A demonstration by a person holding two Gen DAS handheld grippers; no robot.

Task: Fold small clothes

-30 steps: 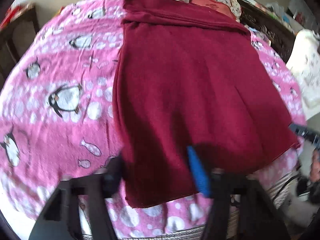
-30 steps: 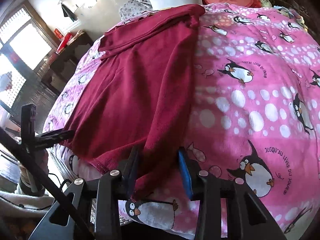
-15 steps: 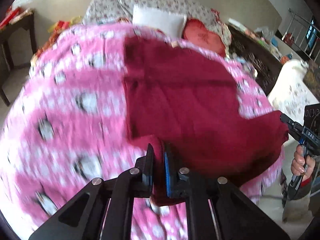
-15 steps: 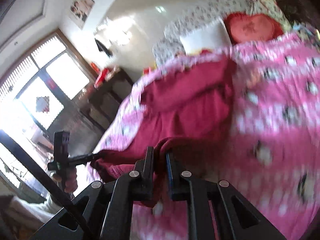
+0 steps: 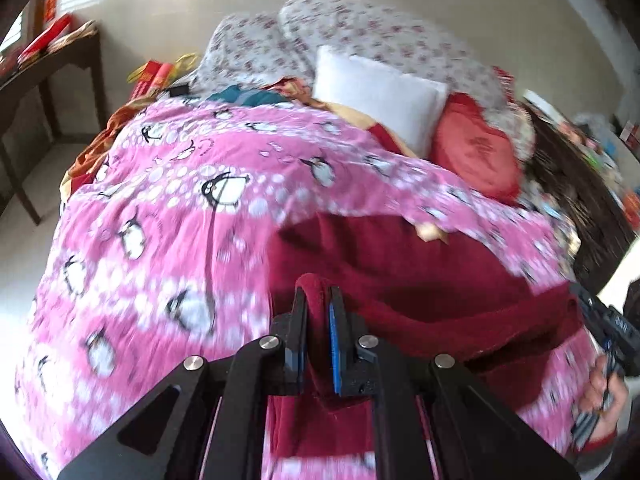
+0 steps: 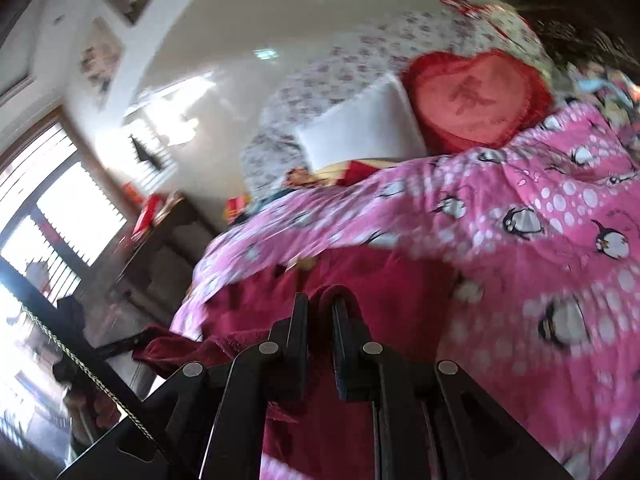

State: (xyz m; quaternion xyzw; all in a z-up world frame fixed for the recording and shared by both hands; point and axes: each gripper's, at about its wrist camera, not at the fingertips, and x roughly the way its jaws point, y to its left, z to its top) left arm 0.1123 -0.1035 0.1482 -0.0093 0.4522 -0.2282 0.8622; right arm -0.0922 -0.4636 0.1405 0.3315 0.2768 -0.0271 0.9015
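Observation:
A dark red garment [image 5: 420,276] lies on the pink penguin bedspread [image 5: 160,208], bunched toward the near edge. My left gripper [image 5: 318,300] is shut on its near left corner, and a fold of red cloth sticks up between the fingers. My right gripper [image 6: 321,304] is shut on the garment's [image 6: 380,292] other near corner in the same way. Each gripper shows in the other's view at the edge, the right one [image 5: 600,320] and the left one [image 6: 124,344], both with cloth stretched to them. Both views are blurred.
A white pillow [image 5: 380,96], a red heart cushion [image 6: 476,100] and floral pillows [image 5: 360,36] lie at the head of the bed. A dark wooden table [image 5: 44,76] stands left of the bed. Dark furniture [image 5: 576,200] runs along the right. A window [image 6: 52,208] is at the left.
Both grippers have closed on the garment's near corners, lifted them and carried them toward the head of the bed. The flat garment is now bunched and doubled over.

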